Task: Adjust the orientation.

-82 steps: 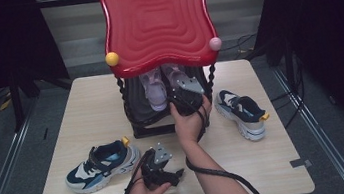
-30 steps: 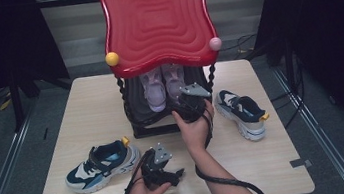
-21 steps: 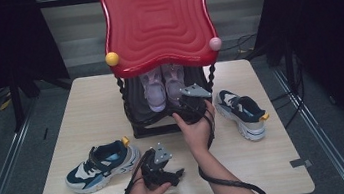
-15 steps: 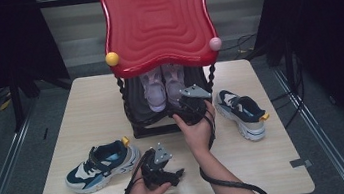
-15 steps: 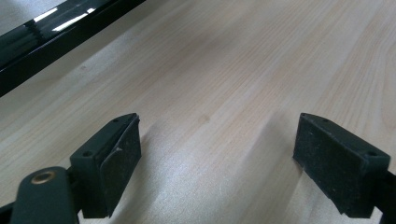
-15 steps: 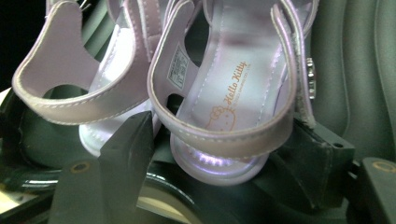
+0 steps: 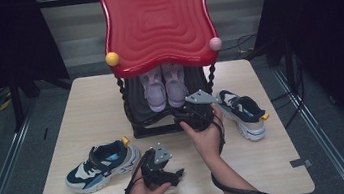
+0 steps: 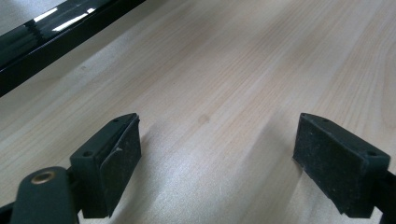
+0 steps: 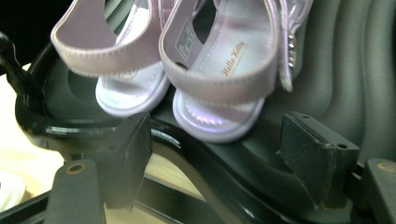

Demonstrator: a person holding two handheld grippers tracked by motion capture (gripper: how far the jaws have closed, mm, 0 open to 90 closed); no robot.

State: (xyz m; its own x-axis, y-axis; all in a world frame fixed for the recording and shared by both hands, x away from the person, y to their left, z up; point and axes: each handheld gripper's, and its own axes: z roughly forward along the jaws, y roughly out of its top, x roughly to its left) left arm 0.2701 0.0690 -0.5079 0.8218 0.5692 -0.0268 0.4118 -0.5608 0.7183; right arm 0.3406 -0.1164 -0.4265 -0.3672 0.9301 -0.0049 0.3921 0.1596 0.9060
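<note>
From above, the right gripper (image 7: 194,117) is hovering at the black wavy lower shelf's (image 7: 137,106) front edge, beside two lilac strappy sandals (image 7: 163,85). The left gripper (image 8: 219,154) is resting spread wide over bare pale wooden table (image 8: 224,70). In the right gripper view, the jaws are gaping, holding nothing, just short of the sandals' heels.

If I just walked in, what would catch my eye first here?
Probably the big wavy red shelf top at the table's far edge, with a pair of lilac sandals on the dark shelf below it. The right gripper sits open just before them, and a blue sneaker lies at either side.
</note>
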